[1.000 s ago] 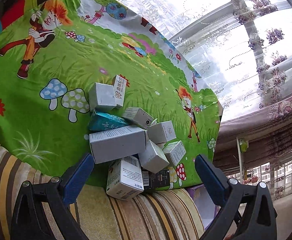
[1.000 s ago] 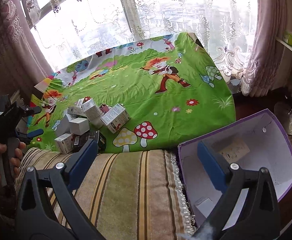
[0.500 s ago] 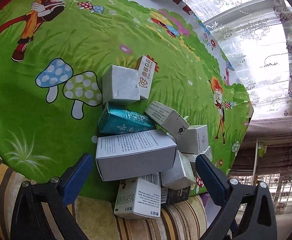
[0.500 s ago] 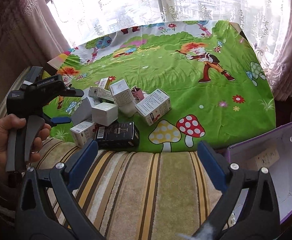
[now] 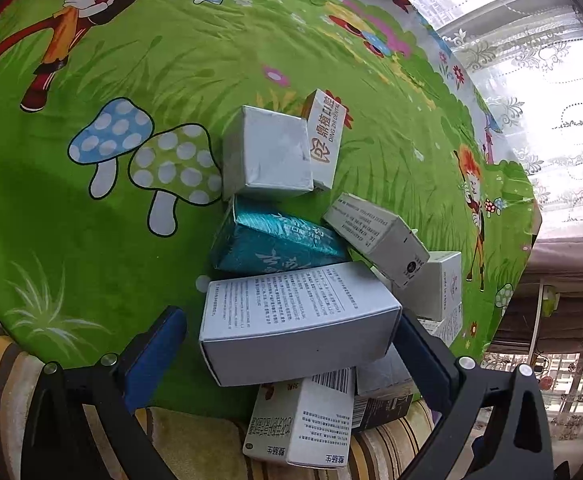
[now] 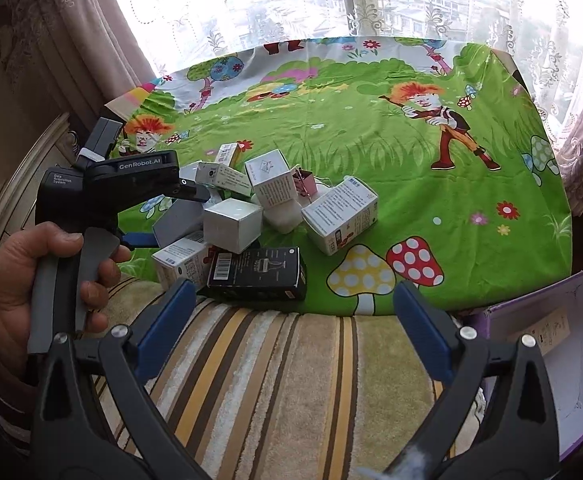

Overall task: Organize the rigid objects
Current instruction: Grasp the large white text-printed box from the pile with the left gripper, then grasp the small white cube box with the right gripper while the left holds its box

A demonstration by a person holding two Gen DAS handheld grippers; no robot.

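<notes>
A pile of small cardboard boxes lies on the green cartoon cloth (image 5: pixel 91 240) near its front edge. In the left wrist view my left gripper (image 5: pixel 291 340) is open, its fingers on either side of a long white box with printed text (image 5: pixel 295 320); whether they touch it I cannot tell. A teal box (image 5: pixel 275 244), a plain white box (image 5: pixel 267 152) and a barcode box (image 5: pixel 303 420) lie around it. My right gripper (image 6: pixel 291 312) is open and empty over the striped cushion, just short of a black box (image 6: pixel 257 268). The left gripper also shows in the right wrist view (image 6: pixel 159 216).
A purple-edged open cardboard box (image 6: pixel 551 344) stands at the right, beside the striped cushion (image 6: pixel 283 380). A separate white box (image 6: pixel 341 214) lies by the mushroom print. Curtains and a window close off the far side.
My left gripper has moved forward into the pile and now straddles the long white box. My right gripper has swung left and closer to the pile; the purple box has slid toward the frame's right edge.
</notes>
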